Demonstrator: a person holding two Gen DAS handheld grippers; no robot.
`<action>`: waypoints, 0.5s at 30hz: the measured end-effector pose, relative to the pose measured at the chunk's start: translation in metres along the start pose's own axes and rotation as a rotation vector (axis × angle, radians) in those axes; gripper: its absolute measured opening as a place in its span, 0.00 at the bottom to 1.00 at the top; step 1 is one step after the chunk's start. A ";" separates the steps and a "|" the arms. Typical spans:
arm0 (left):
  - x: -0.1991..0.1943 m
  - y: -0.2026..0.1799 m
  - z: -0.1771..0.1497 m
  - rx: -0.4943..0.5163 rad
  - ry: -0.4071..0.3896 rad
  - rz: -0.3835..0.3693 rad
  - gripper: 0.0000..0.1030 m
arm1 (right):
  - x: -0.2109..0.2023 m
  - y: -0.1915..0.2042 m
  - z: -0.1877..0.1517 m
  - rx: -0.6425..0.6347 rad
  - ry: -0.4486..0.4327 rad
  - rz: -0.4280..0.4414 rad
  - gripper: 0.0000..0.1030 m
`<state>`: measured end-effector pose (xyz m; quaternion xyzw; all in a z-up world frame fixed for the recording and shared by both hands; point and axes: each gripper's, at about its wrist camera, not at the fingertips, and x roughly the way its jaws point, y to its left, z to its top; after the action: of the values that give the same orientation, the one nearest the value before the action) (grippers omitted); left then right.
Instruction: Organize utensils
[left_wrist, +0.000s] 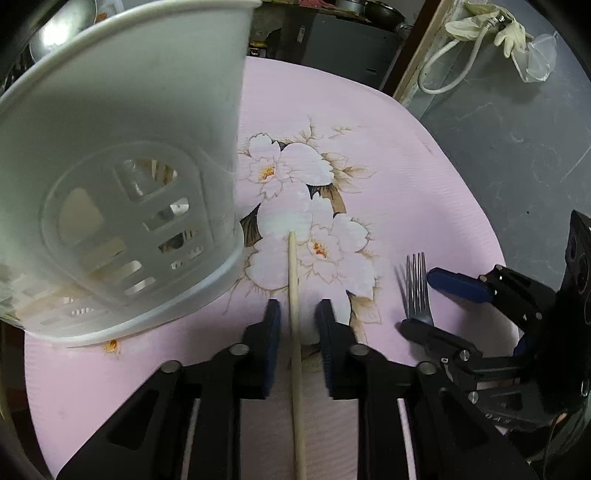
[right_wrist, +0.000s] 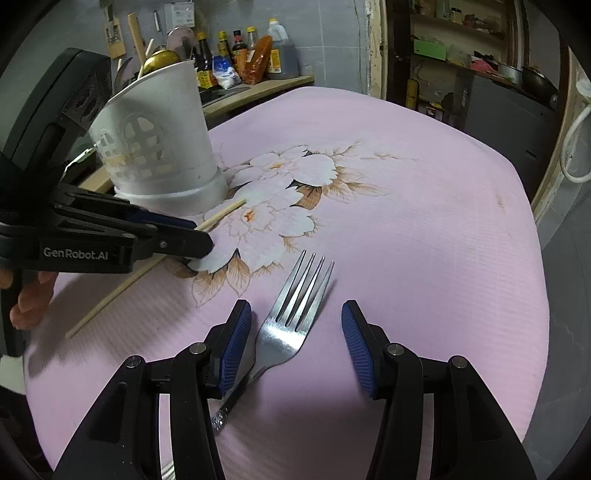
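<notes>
A wooden chopstick (left_wrist: 294, 295) lies on the pink flowered table between the fingers of my left gripper (left_wrist: 297, 314), which is open around it without touching. It also shows in the right wrist view (right_wrist: 221, 214). A steel fork (right_wrist: 291, 321) lies flat, tines pointing away, between the fingers of my open right gripper (right_wrist: 296, 325). The fork (left_wrist: 416, 284) and right gripper (left_wrist: 424, 301) also show in the left wrist view. A white perforated utensil holder (right_wrist: 162, 140) stands upright at the table's left, just beyond the chopstick; it looms close in the left wrist view (left_wrist: 122, 184).
The pink tablecloth (right_wrist: 424, 240) covers the table. Bottles and jars (right_wrist: 243, 55) stand on a counter behind the holder. A shelf with pots (right_wrist: 517, 74) is at the far right. Rubber gloves and a hose (left_wrist: 480, 33) hang on the wall beyond the table.
</notes>
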<state>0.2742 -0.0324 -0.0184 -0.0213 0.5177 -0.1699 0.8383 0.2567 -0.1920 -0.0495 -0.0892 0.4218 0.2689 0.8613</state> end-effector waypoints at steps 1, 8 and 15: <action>0.000 0.001 -0.001 -0.003 -0.007 -0.003 0.06 | 0.000 0.000 0.000 0.008 -0.004 -0.002 0.48; -0.010 0.018 -0.017 -0.090 -0.065 -0.068 0.02 | 0.004 0.006 0.001 0.013 -0.004 -0.063 0.44; -0.031 0.027 -0.044 -0.129 -0.112 -0.144 0.02 | 0.011 0.012 0.005 0.023 0.005 -0.109 0.37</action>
<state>0.2302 0.0089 -0.0182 -0.1216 0.4768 -0.1946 0.8485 0.2591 -0.1760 -0.0537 -0.1031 0.4215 0.2164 0.8746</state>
